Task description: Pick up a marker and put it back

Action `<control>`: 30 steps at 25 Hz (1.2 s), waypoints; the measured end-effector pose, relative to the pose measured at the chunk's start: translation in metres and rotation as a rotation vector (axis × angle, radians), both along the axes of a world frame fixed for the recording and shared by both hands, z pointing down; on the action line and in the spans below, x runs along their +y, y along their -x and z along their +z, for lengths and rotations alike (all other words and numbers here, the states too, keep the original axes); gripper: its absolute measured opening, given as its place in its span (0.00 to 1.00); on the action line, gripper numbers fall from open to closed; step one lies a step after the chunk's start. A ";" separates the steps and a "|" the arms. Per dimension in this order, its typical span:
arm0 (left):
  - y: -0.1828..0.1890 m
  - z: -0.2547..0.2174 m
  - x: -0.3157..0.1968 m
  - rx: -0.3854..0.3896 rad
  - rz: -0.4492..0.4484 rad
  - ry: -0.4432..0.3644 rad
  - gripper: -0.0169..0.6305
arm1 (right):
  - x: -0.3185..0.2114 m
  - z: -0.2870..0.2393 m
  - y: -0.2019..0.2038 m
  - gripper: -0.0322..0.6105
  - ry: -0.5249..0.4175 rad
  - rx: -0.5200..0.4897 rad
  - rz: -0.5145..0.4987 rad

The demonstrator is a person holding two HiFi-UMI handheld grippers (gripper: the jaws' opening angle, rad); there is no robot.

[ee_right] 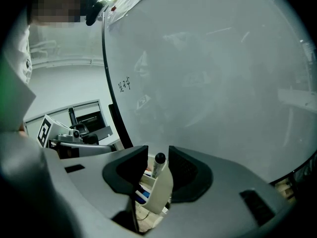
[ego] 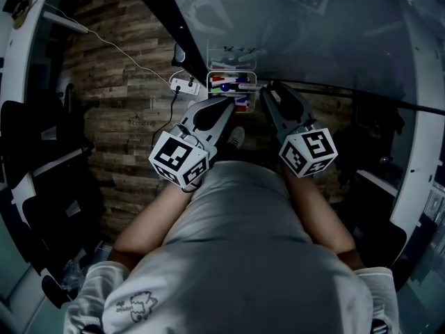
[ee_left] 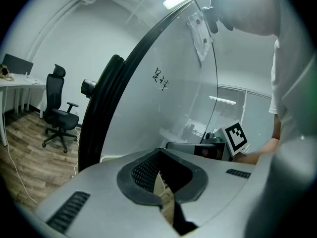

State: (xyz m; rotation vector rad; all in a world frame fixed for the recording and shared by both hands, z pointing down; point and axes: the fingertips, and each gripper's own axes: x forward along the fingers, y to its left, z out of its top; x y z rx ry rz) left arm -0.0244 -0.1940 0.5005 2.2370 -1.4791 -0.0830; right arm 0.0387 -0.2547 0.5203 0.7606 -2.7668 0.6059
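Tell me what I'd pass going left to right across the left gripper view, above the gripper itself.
Desk → chair → black board frame → scribble → tagged cube → person's shirt.

Nothing here can be read as words. A small handwritten scribble (ee_left: 161,79) on the whiteboard (ee_left: 193,103) is too cramped to make out. The cubes on the left claw (ego: 224,106) and right claw (ego: 277,92) bear only black-and-white square codes.
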 end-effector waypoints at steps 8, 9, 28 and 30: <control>-0.005 -0.009 0.005 -0.013 0.001 -0.023 0.03 | 0.003 -0.012 -0.008 0.23 -0.030 -0.014 0.012; -0.005 -0.011 0.006 -0.015 0.000 -0.028 0.03 | 0.004 -0.014 -0.009 0.23 -0.036 -0.014 0.012; -0.007 -0.068 0.011 -0.061 -0.028 -0.157 0.03 | 0.013 -0.074 -0.017 0.22 -0.171 -0.079 -0.020; -0.007 -0.076 0.009 -0.064 -0.031 -0.173 0.03 | 0.014 -0.083 -0.016 0.18 -0.193 -0.088 -0.027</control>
